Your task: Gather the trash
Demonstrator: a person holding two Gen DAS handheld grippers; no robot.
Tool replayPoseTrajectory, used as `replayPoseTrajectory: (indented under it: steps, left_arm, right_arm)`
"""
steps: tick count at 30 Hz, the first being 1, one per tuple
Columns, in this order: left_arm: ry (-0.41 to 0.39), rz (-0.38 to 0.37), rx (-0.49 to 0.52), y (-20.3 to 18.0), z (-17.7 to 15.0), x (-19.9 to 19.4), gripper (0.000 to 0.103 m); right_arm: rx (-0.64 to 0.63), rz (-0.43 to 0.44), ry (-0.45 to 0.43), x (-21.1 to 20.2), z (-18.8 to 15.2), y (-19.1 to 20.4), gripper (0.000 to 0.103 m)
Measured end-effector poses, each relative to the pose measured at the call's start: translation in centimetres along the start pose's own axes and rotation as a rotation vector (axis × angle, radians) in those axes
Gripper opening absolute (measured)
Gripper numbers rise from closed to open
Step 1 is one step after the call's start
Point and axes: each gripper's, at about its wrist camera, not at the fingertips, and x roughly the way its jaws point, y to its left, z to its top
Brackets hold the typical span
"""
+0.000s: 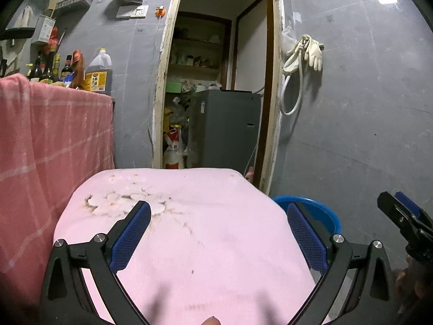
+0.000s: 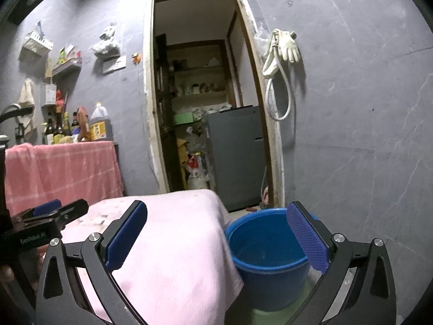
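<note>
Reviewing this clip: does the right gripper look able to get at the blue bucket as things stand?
Probably yes. The right gripper is open and empty, and the blue bucket sits just ahead beside the pink cloth, its mouth uncovered, with nothing between them.

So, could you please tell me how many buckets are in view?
1: a blue bucket on the floor, right of the pink cloth-covered table, below the open right gripper. Others may be hidden behind the cloth.

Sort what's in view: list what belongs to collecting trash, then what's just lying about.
For the job: blue bucket; left hand-held gripper; right hand-held gripper, both open.

Just about: pink cloth; red towel; oil jug; gloves; hose; fridge.
</note>
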Motion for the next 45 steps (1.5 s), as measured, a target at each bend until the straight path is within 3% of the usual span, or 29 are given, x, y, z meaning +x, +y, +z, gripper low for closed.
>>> replayPoseTrajectory:
  steps: [8, 19, 29, 45]
  left_arm:
    - [-0.011, 0.051, 0.020, 0.8, -2.5, -1.9, 0.099]
    - [-0.011, 0.064, 0.006, 2.0, -5.0, -3.3, 0.102]
    - [0.005, 0.089, -0.016, 2.5, -6.1, -2.7, 0.102]
    - [0.008, 0.117, -0.024, 3.7, -6.2, -2.7, 0.102]
  right_arm:
    - [-0.058, -0.010, -0.006, -1.3, -1.9, 1.4, 0.103]
    - [-0.069, 0.016, 0.008, -1.5, -3.3, 1.9, 0.103]
    - [-0.038, 0.002, 0.076, -0.2, -4.4, 1.1, 0.103]
    - [-0.032, -0.004, 0.098, 0.4, -4.6, 0.5, 0.103]
